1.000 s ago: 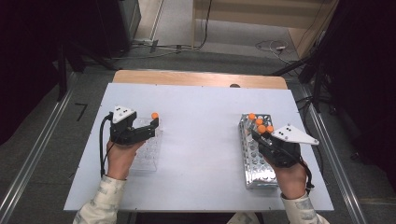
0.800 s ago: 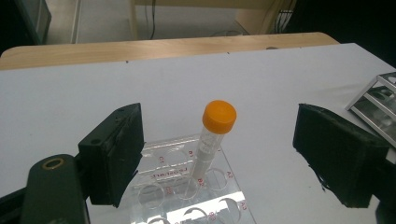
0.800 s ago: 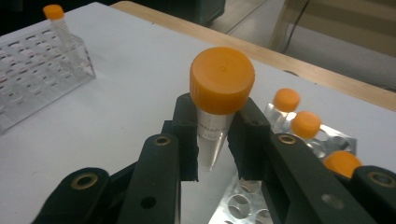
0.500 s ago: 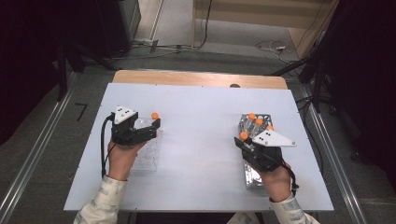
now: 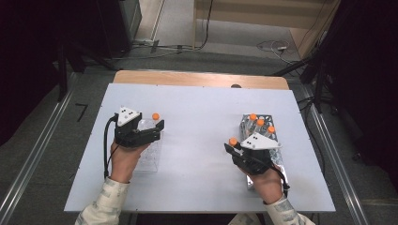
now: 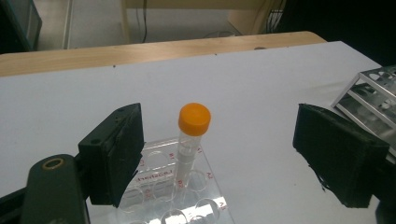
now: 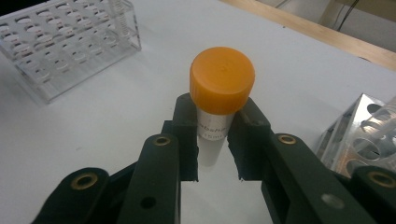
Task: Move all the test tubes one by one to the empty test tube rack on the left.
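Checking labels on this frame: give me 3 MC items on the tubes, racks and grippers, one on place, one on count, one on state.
1. Where does the clear rack lie?
A. under the left gripper
B. beside the metal rack
C. on the floor

2. How many orange-capped tubes stand in the metal rack?
A. none
B. three
C. six

3. What state is the right gripper in?
A. wide open
B. shut on an orange-capped tube
C. shut on nothing

Key: 1 A, the high view shows the clear rack on the table's left under that gripper. 2 B, three orange caps show at its far end. 3 B, the right gripper view shows both jaws pressed on the tube below its cap.
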Tool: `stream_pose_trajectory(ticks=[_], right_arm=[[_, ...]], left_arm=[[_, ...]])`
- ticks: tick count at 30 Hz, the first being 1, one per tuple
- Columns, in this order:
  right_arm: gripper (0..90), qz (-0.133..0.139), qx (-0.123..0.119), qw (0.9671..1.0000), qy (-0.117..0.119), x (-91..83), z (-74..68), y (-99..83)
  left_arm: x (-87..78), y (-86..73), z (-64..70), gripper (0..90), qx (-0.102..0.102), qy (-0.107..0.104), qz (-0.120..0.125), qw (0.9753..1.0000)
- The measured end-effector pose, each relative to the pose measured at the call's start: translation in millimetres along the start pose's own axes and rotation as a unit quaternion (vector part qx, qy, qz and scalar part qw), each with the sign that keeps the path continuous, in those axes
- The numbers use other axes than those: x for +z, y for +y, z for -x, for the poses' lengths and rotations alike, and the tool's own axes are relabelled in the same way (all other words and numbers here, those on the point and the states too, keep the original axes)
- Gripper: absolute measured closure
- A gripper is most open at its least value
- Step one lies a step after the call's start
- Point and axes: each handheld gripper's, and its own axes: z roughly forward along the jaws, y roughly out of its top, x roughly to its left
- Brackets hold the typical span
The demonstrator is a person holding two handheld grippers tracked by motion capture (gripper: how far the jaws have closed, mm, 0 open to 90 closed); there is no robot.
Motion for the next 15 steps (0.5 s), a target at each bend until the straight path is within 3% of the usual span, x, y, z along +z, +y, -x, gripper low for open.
stream_pose_trajectory(ticks=[7,15], right_arm=[[70.8,-0.002,-0.010,0.9999,0.011,6.9,-8.5,0.0],[70.8,-0.011,-0.011,0.9994,0.030,18.7,-15.6,-1.2]], left_arm=[[-2.4,1.9,14.6,16.7,0.016,-0.018,0.003,0.9997],[-1.8,0.8,37.4,16.7,0.034,-0.054,-0.002,0.9980]])
